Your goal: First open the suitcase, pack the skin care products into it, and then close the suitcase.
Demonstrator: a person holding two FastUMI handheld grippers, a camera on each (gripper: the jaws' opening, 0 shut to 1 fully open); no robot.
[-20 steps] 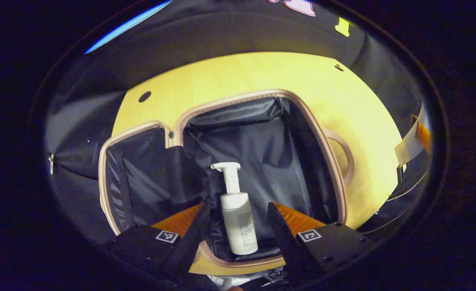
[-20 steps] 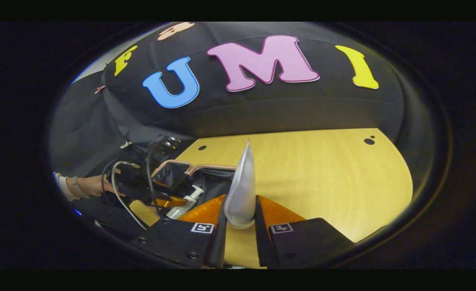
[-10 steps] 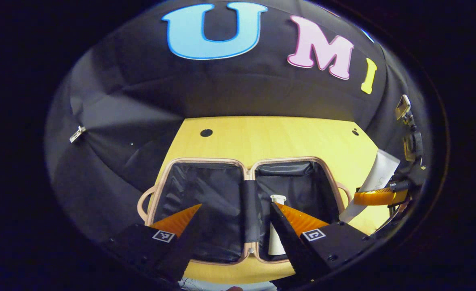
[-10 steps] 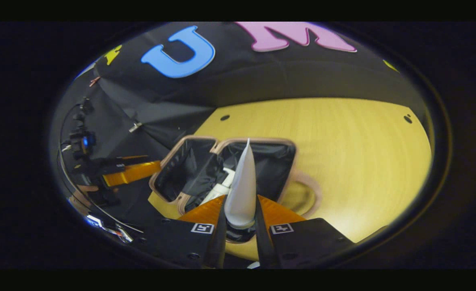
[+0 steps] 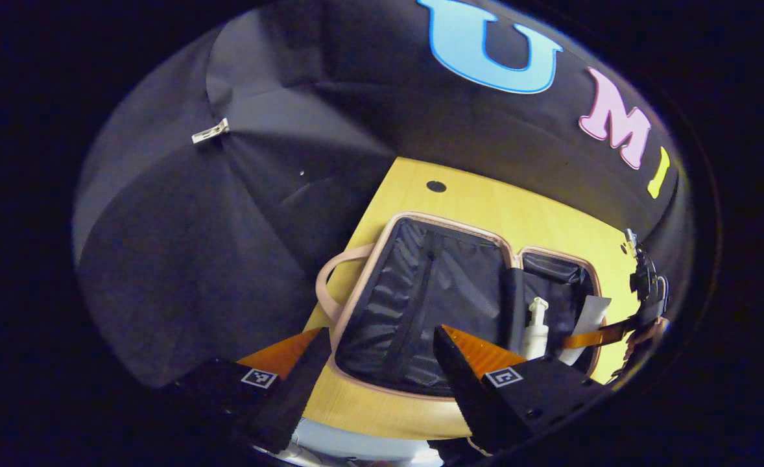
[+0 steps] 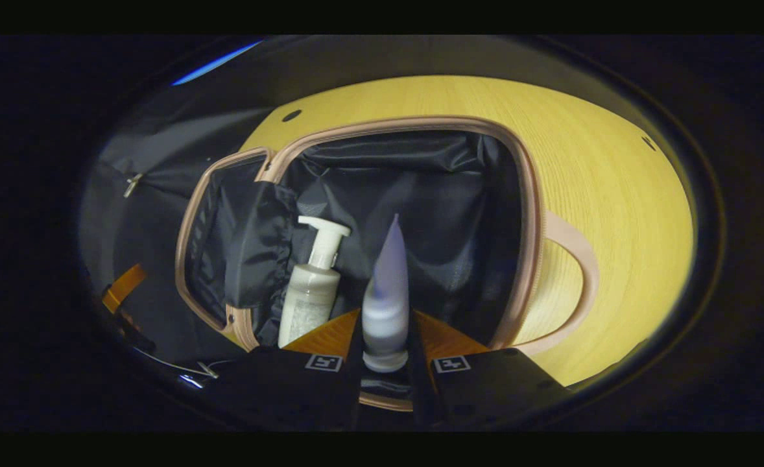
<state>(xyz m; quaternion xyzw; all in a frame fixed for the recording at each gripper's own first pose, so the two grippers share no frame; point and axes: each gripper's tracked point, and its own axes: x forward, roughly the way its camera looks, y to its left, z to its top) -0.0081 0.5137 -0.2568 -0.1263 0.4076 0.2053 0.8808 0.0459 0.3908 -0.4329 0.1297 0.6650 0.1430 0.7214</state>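
**Between the right jaws: tube held over the open case**

Between the right gripper's (image 6: 385,363) fingers a white tube (image 6: 385,298) is clamped at its capped end, both fingers pressing its sides. Its long axis runs straight ahead of the jaws, the flat crimped tip pointing forward over the dark lining of the suitcase (image 6: 531,214). Just left of the jaws a white pump bottle (image 6: 310,285) lies in the same half, pump head pointing ahead, its side near the fabric divider flap. Ahead and right of the tube the lining is bare up to the pink rim. Beyond that rim lie the carry handle and the wooden table (image 6: 615,194).

The left gripper (image 5: 375,370) has its jaws spread wide, nothing between them, hanging over the near rim of the other half. Ahead of them that half holds only lining and a zip. To their right, past the divider, the pump bottle (image 5: 536,327) and tube (image 5: 586,321) show, with the right gripper (image 5: 599,337) at the tube.
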